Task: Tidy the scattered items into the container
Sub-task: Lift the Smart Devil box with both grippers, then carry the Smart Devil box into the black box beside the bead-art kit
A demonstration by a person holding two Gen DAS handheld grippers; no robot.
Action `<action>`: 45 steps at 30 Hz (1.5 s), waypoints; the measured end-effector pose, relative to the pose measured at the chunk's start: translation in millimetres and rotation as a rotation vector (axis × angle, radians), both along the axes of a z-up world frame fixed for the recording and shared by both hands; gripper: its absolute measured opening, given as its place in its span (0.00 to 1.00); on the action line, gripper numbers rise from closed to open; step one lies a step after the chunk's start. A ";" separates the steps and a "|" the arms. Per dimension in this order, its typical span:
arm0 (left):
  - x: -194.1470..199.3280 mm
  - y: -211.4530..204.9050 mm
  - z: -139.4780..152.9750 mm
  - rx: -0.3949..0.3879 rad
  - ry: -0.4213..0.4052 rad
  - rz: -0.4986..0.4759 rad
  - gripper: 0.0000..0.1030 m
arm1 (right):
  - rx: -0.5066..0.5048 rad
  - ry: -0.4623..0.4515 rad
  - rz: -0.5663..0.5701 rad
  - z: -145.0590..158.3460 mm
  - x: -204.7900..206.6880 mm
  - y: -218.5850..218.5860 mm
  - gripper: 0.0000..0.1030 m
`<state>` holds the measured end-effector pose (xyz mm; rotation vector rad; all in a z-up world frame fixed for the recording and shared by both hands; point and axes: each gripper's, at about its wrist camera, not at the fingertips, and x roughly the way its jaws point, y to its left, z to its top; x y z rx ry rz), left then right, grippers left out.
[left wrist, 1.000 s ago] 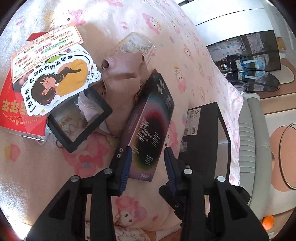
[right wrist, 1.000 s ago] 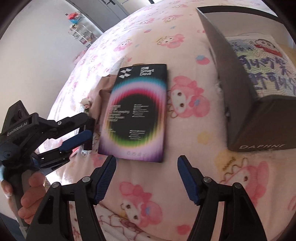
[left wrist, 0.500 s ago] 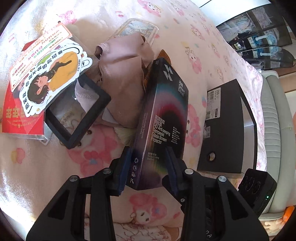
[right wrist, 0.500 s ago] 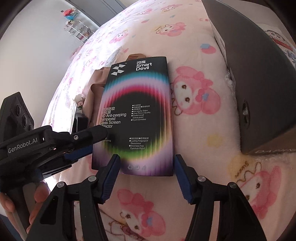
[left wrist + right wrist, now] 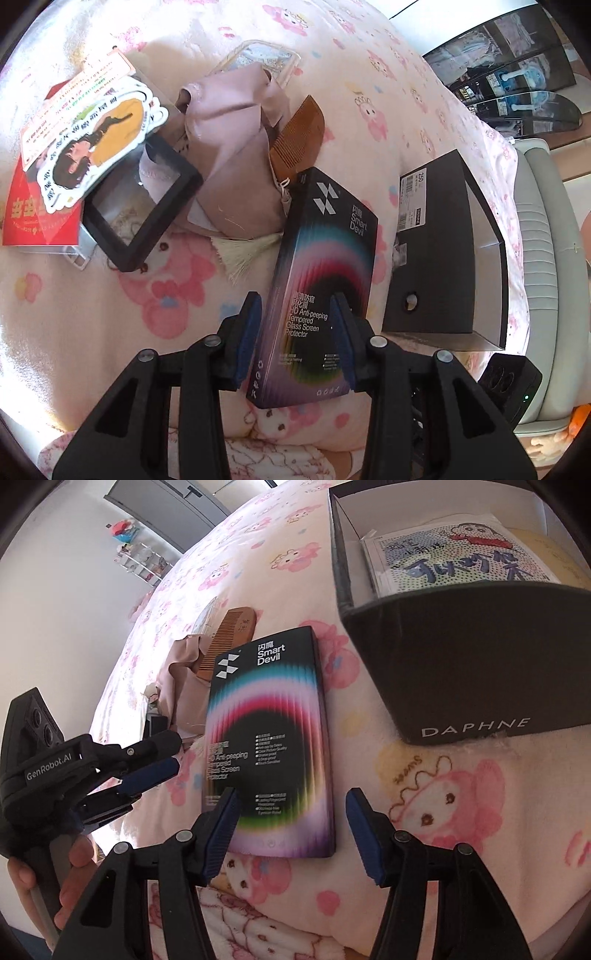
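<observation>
The screen protector box (image 5: 269,738) lies face up on the pink bed (image 5: 443,812), just left of the black shoe box (image 5: 461,657) that serves as the container. Its far end rests against a wooden comb (image 5: 229,638) and a crumpled pink cloth (image 5: 236,155).

The right gripper (image 5: 291,812) points down at the box's near end with its fingers apart, one over the near left corner and the other out past the right edge. Neither pad looks to be pressing yet. That straddle suits a pinch across the narrow width, probably the easiest way to lift a flat box off soft bedding.

The left gripper (image 5: 173,753), held in a hand (image 5: 74,864), sits just beside the box's left edge. Its fingers are partly apart and clamped on nothing, perhaps placed to keep the box from sliding.

The container already holds a cartoon-printed pack (image 5: 454,554). A black frame (image 5: 140,218), a sticker card (image 5: 92,147) and a red packet (image 5: 33,218) wait further left, so the tidying seems far from finished.
</observation>
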<state>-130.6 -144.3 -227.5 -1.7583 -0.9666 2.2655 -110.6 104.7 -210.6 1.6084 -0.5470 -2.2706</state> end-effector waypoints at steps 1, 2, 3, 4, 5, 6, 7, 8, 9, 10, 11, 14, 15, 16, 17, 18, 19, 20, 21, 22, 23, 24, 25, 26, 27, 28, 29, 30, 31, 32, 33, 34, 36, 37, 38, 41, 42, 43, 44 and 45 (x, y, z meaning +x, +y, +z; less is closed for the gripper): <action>-2.1 2.4 -5.7 0.022 -0.018 -0.005 0.37 | 0.012 -0.012 -0.001 -6.0 -1.9 0.0 0.54; -3.4 5.3 -10.4 0.031 -0.036 -0.010 0.37 | 0.010 -0.032 0.000 -12.5 -3.2 -0.2 0.54; -3.7 8.7 -12.5 0.019 -0.050 -0.017 0.37 | -0.009 -0.053 0.005 -17.5 -3.2 -0.7 0.53; -2.8 12.3 -11.2 -0.004 -0.047 -0.030 0.37 | -0.039 -0.064 0.014 -19.5 -2.3 -2.6 0.49; -0.4 15.2 -7.3 -0.029 -0.030 -0.045 0.38 | -0.070 -0.067 0.027 -18.3 -0.1 -5.3 0.48; 2.9 17.1 -3.0 -0.047 -0.010 -0.059 0.38 | -0.079 -0.062 0.042 -14.7 3.2 -7.8 0.48; 6.6 17.6 0.4 -0.054 0.003 -0.068 0.38 | -0.073 -0.054 0.059 -10.1 6.5 -9.5 0.48; 10.0 16.9 2.2 -0.052 0.008 -0.070 0.38 | -0.071 -0.046 0.074 -5.9 9.3 -9.9 0.48; 12.2 16.2 2.0 -0.046 0.005 -0.067 0.38 | -0.078 -0.043 0.080 -3.2 11.2 -8.4 0.48; 12.8 15.8 -0.5 -0.043 -0.010 -0.062 0.38 | -0.088 -0.042 0.075 -2.2 12.0 -5.5 0.48; 12.3 15.6 -4.3 -0.054 -0.031 -0.049 0.38 | -0.090 -0.041 0.063 -2.2 11.3 -2.8 0.48; 6.8 17.7 -13.6 -0.109 -0.069 -0.010 0.38 | -0.035 -0.050 0.021 -8.7 2.9 -1.2 0.48; 5.2 19.2 -15.4 -0.105 -0.068 -0.010 0.38 | -0.038 -0.055 0.017 -11.9 0.2 -0.7 0.48; 3.8 20.9 -17.7 -0.101 -0.073 -0.015 0.38 | -0.046 -0.062 0.017 -16.1 -2.8 -1.0 0.48; 2.5 23.2 -20.6 -0.103 -0.083 -0.025 0.39 | -0.052 -0.072 0.018 -21.0 -5.7 -2.7 0.48; 1.5 26.1 -23.2 -0.108 -0.092 -0.041 0.41 | -0.068 -0.077 0.022 -25.1 -8.3 -5.1 0.48; 0.9 29.5 -24.9 -0.116 -0.102 -0.063 0.46 | -0.094 -0.081 0.027 -28.3 -10.3 -8.1 0.48; 0.9 33.1 -25.6 -0.133 -0.115 -0.084 0.49 | -0.110 -0.086 0.031 -30.5 -11.5 -11.6 0.51; 2.3 36.1 -23.6 -0.152 -0.117 -0.096 0.50 | -0.100 -0.084 0.030 -30.1 -11.5 -14.8 0.51; 5.2 37.6 -19.2 -0.165 -0.107 -0.097 0.50 | -0.087 -0.078 0.029 -27.5 -10.4 -17.0 0.51; 9.1 38.2 -13.5 -0.168 -0.092 -0.096 0.49 | -0.083 -0.071 0.026 -23.2 -8.5 -17.7 0.51; 14.0 38.2 -6.7 -0.164 -0.071 -0.096 0.48 | -0.082 -0.063 0.023 -17.2 -6.0 -17.3 0.50; 19.8 37.4 1.0 -0.154 -0.050 -0.093 0.45 | -0.076 -0.049 0.022 -9.1 -3.0 -16.5 0.50; 25.9 36.3 9.9 -0.141 -0.025 -0.089 0.45 | -0.068 -0.025 0.023 1.4 0.7 -15.6 0.50; 31.4 35.0 19.1 -0.128 -0.001 -0.083 0.45 | -0.062 0.002 0.028 12.9 4.5 -13.9 0.50; 36.1 33.3 28.0 -0.115 0.021 -0.076 0.45 | -0.057 0.028 0.036 24.6 8.0 -12.7 0.50; 40.2 32.0 37.6 -0.107 0.045 -0.068 0.45 | -0.058 0.047 0.040 35.3 11.0 -10.9 0.50; 43.3 30.7 46.8 -0.102 0.065 -0.061 0.45 | -0.067 0.062 0.040 44.8 14.6 -5.7 0.50; 45.9 29.7 55.4 -0.098 0.082 -0.055 0.45 | -0.076 0.078 0.041 53.2 17.3 -3.0 0.50; 49.2 30.0 63.7 -0.092 0.099 -0.051 0.45 | -0.080 0.098 0.044 61.7 19.8 -1.7 0.50; 51.9 31.4 72.4 -0.090 0.117 -0.051 0.45 | -0.080 0.122 0.046 70.8 23.3 3.1 0.50; 54.4 33.9 81.4 -0.092 0.135 -0.054 0.45 | -0.080 0.141 0.049 79.1 26.2 7.0 0.50; 58.7 41.0 98.4 -0.091 0.171 -0.065 0.45 | -0.081 0.167 0.056 94.3 29.7 13.2 0.50; 60.9 45.6 105.9 -0.082 0.189 -0.071 0.45 | -0.077 0.183 0.059 102.1 31.5 17.6 0.50; 62.8 50.7 113.4 -0.072 0.208 -0.077 0.45 | -0.073 0.199 0.059 109.7 33.3 22.5 0.50; 61.9 74.8 130.8 -0.046 0.254 -0.094 0.45 | -0.067 0.241 0.031 130.1 42.9 45.4 0.50; 61.5 83.4 134.4 -0.038 0.266 -0.104 0.45 | -0.062 0.253 0.016 134.5 46.5 52.6 0.50; 59.5 93.7 137.7 -0.034 0.278 -0.114 0.45 | -0.057 0.265 -0.001 138.0 49.8 59.9 0.50; 57.9 103.5 140.8 -0.034 0.288 -0.126 0.45 | -0.056 0.272 -0.017 140.9 52.4 67.8 0.50; 55.7 114.2 143.7 -0.034 0.299 -0.141 0.45 | -0.058 0.277 -0.030 143.6 53.5 74.7 0.50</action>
